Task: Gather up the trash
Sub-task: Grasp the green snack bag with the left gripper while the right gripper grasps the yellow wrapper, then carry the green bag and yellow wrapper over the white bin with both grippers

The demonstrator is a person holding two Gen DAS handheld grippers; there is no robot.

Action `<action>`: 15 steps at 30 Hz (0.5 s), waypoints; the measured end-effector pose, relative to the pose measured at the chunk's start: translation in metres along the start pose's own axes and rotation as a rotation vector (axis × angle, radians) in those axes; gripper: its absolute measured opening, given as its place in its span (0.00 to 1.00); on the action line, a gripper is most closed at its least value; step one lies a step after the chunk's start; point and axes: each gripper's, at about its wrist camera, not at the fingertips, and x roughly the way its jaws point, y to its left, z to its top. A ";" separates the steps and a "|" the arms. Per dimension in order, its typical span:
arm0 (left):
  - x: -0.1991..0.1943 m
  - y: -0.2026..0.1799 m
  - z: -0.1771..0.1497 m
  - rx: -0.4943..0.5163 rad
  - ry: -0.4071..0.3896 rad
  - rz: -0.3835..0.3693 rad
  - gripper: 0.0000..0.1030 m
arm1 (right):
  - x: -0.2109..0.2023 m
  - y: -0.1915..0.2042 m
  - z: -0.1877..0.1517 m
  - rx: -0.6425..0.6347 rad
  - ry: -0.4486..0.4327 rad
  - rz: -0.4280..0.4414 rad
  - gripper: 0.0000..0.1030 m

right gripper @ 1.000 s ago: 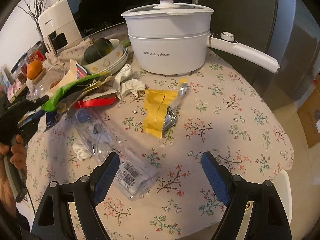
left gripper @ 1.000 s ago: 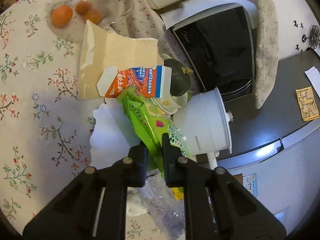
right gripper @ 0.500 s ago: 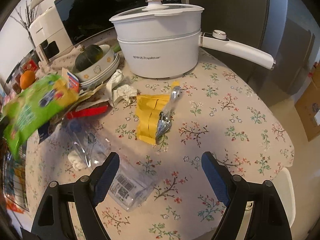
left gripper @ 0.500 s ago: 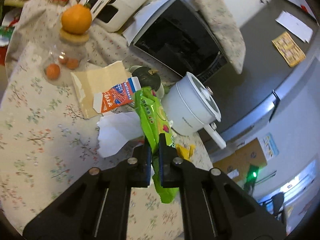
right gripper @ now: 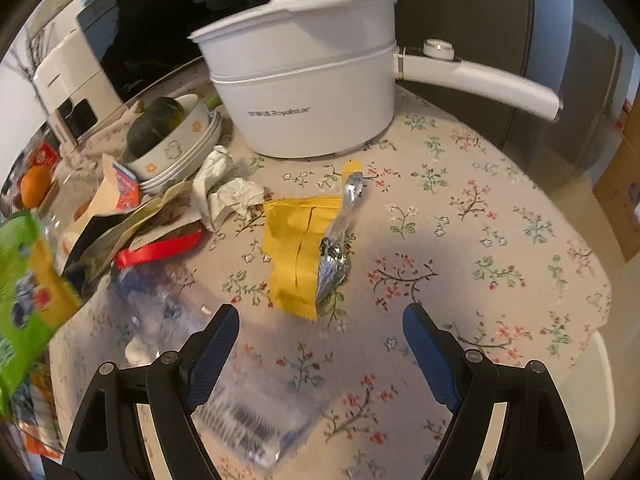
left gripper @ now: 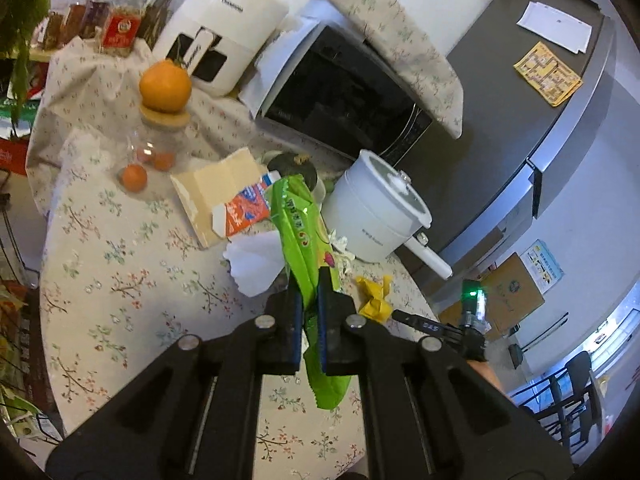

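Left wrist view: left gripper (left gripper: pixel 309 300) pinches a crinkly green plastic snack wrapper (left gripper: pixel 300 232), lifted clear of the floral tablecloth (left gripper: pixel 120 280); wrapper runs up between the fingers and hangs below them. Only the right wrist view shows the flattened yellow foil-lined packet (right gripper: pixel 296 252) and clear crushed plastic bottle (right gripper: pixel 240 396) close up. Right gripper (right gripper: pixel 320 320) is spread wide, empty, packet just ahead between the fingers, bottle under the left finger.

Left gripper (left gripper: pixel 308 300) clamped; right gripper (right gripper: pixel 320 320) agape
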 end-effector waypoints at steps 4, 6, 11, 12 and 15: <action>-0.008 -0.003 0.001 0.003 -0.031 0.006 0.07 | 0.015 0.001 0.006 0.017 0.020 0.038 0.74; -0.007 -0.006 -0.001 0.013 -0.029 0.006 0.07 | 0.021 0.006 0.010 0.002 0.025 0.051 0.72; -0.001 -0.012 -0.004 0.034 -0.012 0.016 0.07 | 0.031 0.015 0.016 -0.018 0.020 0.037 0.63; 0.000 -0.012 -0.005 0.036 -0.009 0.020 0.07 | 0.033 0.016 0.017 -0.016 0.015 0.034 0.62; 0.002 -0.014 -0.007 0.038 -0.005 0.033 0.07 | 0.039 0.017 0.021 -0.013 0.008 0.031 0.50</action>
